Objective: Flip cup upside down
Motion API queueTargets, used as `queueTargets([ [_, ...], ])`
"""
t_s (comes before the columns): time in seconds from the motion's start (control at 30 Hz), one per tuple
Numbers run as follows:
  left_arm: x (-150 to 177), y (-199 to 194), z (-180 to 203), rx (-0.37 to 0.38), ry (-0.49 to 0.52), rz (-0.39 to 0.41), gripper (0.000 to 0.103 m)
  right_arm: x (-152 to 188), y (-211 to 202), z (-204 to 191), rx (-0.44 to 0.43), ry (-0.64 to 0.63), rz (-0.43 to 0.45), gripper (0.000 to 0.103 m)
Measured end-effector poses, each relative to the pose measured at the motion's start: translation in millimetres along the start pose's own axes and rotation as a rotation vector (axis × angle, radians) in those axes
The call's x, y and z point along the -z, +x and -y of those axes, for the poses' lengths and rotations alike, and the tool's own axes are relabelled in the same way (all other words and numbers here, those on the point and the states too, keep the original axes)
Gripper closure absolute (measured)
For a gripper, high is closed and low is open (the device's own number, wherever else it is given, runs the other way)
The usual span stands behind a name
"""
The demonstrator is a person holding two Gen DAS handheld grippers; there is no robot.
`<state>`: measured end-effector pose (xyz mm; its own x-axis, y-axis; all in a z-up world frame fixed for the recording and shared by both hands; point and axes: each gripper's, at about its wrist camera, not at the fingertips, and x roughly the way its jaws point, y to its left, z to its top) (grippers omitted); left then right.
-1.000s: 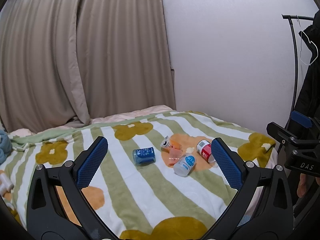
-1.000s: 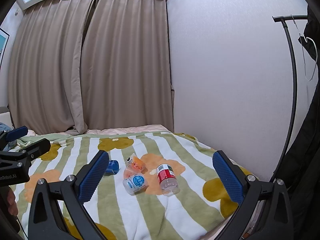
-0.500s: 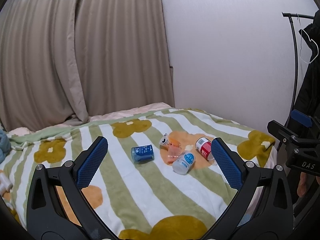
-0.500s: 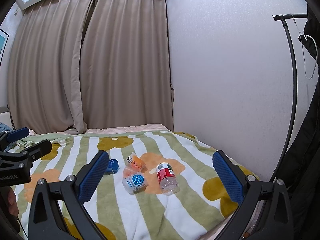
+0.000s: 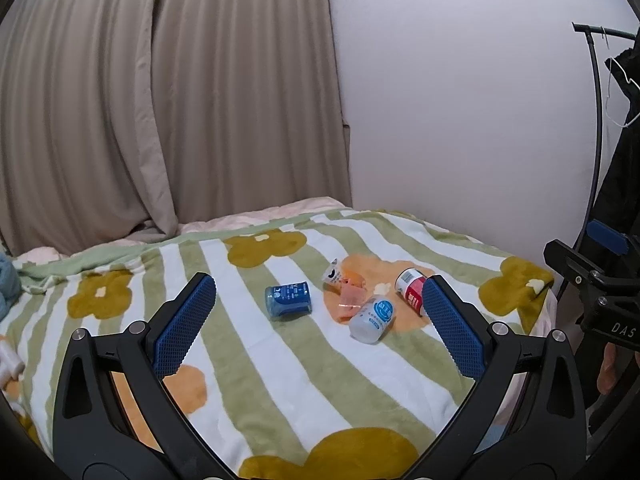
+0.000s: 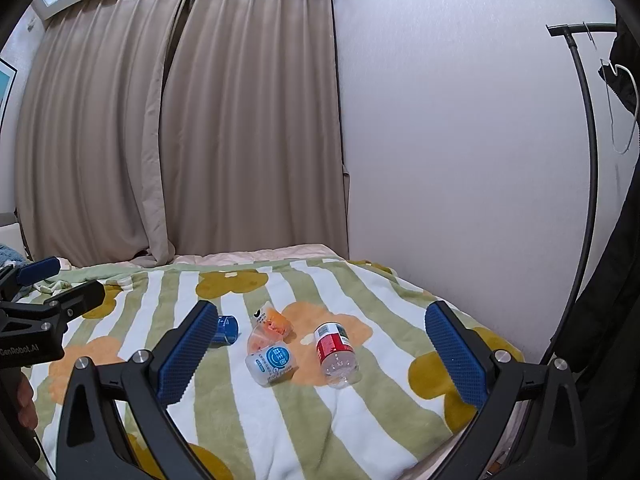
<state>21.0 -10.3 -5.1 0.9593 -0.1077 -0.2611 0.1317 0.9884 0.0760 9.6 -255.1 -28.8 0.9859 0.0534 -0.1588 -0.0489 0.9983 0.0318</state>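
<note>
Two hand-held grippers hang above a bed, both with jaws spread wide and gripping nothing. The left gripper (image 5: pixel 318 322) frames a cluster of small containers lying on a striped blanket (image 5: pixel 280 360) with flower shapes; the right gripper (image 6: pixel 322 354) looks at the same cluster from farther right.

Lying on its side amid the cluster, on an orange flower patch, is the cup (image 5: pixel 350 300), a clear pinkish one, well apart from both grippers. Its mouth direction cannot be told from either view. In the right wrist view the cup (image 6: pixel 258 342) sits just behind the white bottle.

Touching or just beside the cup at its far end is an orange-and-white pouch (image 5: pixel 338 276). A white bottle (image 5: pixel 373 318) with a blue round label lies at the cup's near right. A red-labelled clear bottle (image 6: pixel 334 354) lies on its side to the right of that. A blue can (image 5: pixel 288 300) lies on its side to the left of the cup, apart from it on a white stripe.

Beige curtains (image 6: pixel 180 120) hang behind the bed, meeting a white wall (image 6: pixel 460 140) at the right. A dark rack (image 6: pixel 588 140) with a hanger stands at the far right edge.
</note>
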Motion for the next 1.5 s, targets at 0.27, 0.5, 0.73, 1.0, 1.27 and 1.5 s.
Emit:
queueTargets([
  [0.27, 1, 8, -2, 0.012, 0.003, -0.018, 0.000, 4, -1, -2, 0.001, 0.000, -0.007, 0.000],
  [0.5, -11, 72, 5, 0.121, 0.102, -0.119, 0.000, 10, 7, 9, 0.014, 0.014, -0.029, 0.000],
  [0.73, -11, 189, 50, 0.271, 0.307, -0.372, 0.000, 17, 19, 34, 0.046, 0.063, -0.071, 0.000],
  [1.0, 32, 297, 96, 0.325, 0.446, -0.664, 0.000, 35, 36, 73, 0.068, 0.135, -0.138, 0.000],
  [1.27, 68, 355, 100, 0.328, 0.443, -0.845, 0.018, 57, 60, 98, 0.062, 0.189, -0.205, 0.000],
  [1.5, 87, 366, 102, 0.350, 0.454, -0.897, 0.035, 72, 79, 95, 0.016, 0.161, -0.255, 0.000],
])
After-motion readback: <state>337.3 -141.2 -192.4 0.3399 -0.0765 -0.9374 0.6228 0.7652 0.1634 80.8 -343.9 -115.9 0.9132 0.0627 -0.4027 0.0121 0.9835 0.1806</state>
